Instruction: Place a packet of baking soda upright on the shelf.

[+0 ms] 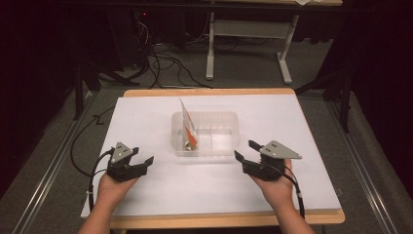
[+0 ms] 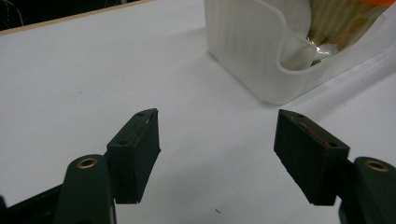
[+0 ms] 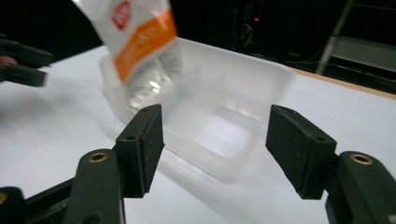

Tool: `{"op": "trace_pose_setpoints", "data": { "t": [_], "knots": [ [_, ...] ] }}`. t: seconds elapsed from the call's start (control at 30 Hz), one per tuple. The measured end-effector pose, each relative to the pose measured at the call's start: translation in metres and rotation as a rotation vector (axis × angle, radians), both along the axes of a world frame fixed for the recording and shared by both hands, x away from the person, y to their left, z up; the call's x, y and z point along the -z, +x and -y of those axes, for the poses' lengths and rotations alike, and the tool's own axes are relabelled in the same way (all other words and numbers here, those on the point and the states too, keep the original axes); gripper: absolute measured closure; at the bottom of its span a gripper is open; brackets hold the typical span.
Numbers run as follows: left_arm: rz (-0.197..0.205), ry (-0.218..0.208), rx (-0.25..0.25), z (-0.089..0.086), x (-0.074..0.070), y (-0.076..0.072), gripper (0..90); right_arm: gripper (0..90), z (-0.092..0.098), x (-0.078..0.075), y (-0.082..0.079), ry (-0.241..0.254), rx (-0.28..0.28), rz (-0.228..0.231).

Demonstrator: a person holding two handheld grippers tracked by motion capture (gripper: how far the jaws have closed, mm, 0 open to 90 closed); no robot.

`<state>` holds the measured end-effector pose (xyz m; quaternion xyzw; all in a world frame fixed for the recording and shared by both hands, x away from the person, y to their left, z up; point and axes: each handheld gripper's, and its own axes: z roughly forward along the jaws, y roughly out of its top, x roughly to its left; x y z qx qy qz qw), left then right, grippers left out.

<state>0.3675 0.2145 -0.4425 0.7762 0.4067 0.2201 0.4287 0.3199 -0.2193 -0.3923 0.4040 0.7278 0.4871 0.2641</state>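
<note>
— Tub [image 1: 206, 134] in the middle of the white table [image 1: 146, 190], with a packet [image 1: 189, 127] leaning up inside at its left end.
— Left claw [image 1: 142, 155]?
— Near the tub's left side, jaws apart, holding nothing.
— Right claw [image 1: 246, 150]?
— Near the tub's right side, jaws apart too, nothing between.

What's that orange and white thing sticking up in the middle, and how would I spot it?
Find the white table top and, at its centre, the clear plastic tub. Leaning upright in the tub's left end is a packet. It is the one colourful thing there: white at the top, with an orange band and a see-through lower part.
</note>
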Motion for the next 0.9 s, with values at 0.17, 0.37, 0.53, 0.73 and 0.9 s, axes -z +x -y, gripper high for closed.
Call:
{"op": "trace_pose_setpoints", "data": {
  "t": [0.17, 0.37, 0.53, 0.73, 0.9],
  "knots": [
    [-0.002, 0.0, -0.001, 0.0, 0.001, 0.0, 31.6, 36.9, 0.046, 0.008, -0.014, -0.034, 0.093, -0.013],
    [-0.005, -0.004, -0.002, 0.001, 0.0, 0.0, 31.6, 37.6, 0.095, 0.037, -0.028, -0.137, 0.203, -0.08],
    [-0.002, 0.004, 0.006, 0.003, 0.0, -0.002, 31.6, 37.1, 0.102, 0.042, -0.021, -0.054, 0.231, -0.11],
    [-0.01, 0.007, 0.006, 0.001, 0.001, 0.0, 31.5, 36.8, 0.09, 0.038, -0.022, -0.074, 0.186, -0.091],
    [0.001, 0.005, 0.007, 0.001, 0.0, -0.001, 31.5, 36.8, 0.089, 0.039, -0.023, -0.079, 0.19, -0.094]
  ]
}}
